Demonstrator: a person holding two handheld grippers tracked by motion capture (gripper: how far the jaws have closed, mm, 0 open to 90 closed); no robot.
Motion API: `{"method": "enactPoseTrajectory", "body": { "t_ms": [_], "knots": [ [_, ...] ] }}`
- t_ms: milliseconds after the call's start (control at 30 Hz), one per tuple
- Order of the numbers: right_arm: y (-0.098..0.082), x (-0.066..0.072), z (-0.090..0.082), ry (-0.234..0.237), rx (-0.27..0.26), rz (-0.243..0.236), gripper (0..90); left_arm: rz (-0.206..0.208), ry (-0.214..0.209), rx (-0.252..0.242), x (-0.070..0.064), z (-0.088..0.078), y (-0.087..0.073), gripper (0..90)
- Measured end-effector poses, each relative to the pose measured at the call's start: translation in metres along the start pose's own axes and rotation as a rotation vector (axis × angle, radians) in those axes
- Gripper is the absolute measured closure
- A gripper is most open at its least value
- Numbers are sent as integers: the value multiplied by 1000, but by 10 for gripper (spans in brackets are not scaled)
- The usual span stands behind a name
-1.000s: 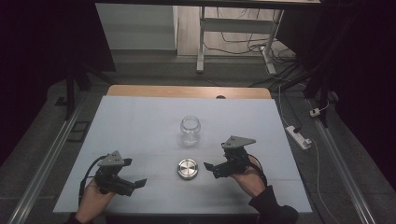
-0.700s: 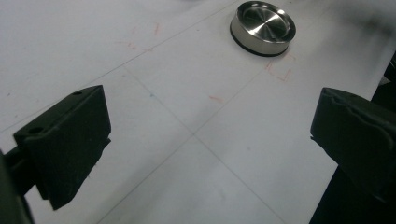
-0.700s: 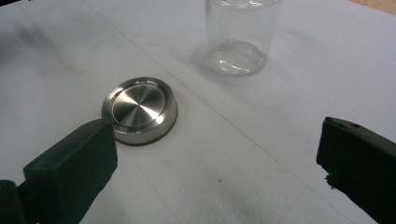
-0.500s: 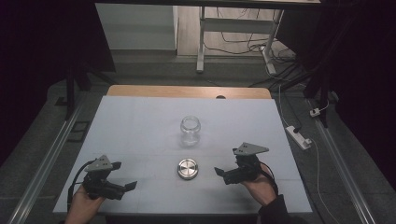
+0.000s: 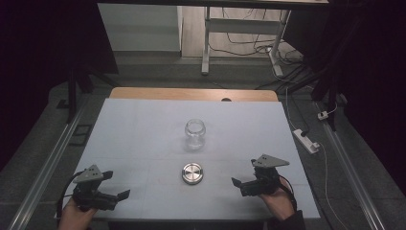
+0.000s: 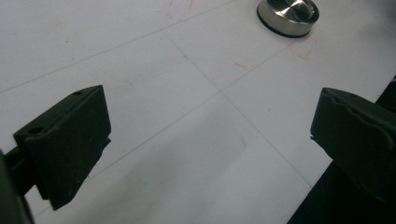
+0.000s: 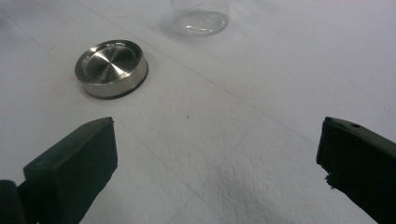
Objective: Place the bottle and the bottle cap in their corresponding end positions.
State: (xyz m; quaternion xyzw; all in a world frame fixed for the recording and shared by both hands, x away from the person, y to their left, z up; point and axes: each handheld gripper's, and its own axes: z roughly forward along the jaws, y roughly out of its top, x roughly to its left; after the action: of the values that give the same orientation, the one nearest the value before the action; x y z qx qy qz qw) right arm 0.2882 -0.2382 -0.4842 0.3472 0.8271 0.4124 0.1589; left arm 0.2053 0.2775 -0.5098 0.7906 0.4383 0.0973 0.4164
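Note:
A clear glass jar [image 5: 195, 134] stands upright and uncapped at the middle of the white table [image 5: 143, 129]. Its round steel lid [image 5: 192, 173] lies flat on the table just in front of it. My left gripper [image 5: 117, 186] is open near the front left corner, well left of the lid. In the left gripper view the jaws [image 6: 210, 130] stand wide apart over bare table, with the lid [image 6: 288, 16] far ahead. My right gripper [image 5: 239, 188] is open to the lid's right. In its own view [image 7: 217, 154], the lid [image 7: 111, 68] and the jar's base [image 7: 200, 18] lie ahead.
The table's front edge [image 5: 201, 218] runs right under both hands. A white power strip [image 5: 306, 140] lies on the floor to the right. Metal rails [image 5: 45, 167] flank the table. A wooden strip [image 5: 191, 94] borders the far edge.
Both hands have drawn back toward the front edge and outward, away from the lid. Both grippers stay open. Jar and lid have not moved.

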Motion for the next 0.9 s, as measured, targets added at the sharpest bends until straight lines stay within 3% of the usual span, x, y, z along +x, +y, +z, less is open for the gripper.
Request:
{"method": "enactPoseTrajectory", "body": {
  "t_ms": [500,900],
  "knots": [
    [-27,-6,-23,-61,16,58,0,-48,44,5,6,-16,-24,0],
    [-42,-4,-36,-88,49,75,0,-63,100,44,7,-23,-38,0]
  ]
}}
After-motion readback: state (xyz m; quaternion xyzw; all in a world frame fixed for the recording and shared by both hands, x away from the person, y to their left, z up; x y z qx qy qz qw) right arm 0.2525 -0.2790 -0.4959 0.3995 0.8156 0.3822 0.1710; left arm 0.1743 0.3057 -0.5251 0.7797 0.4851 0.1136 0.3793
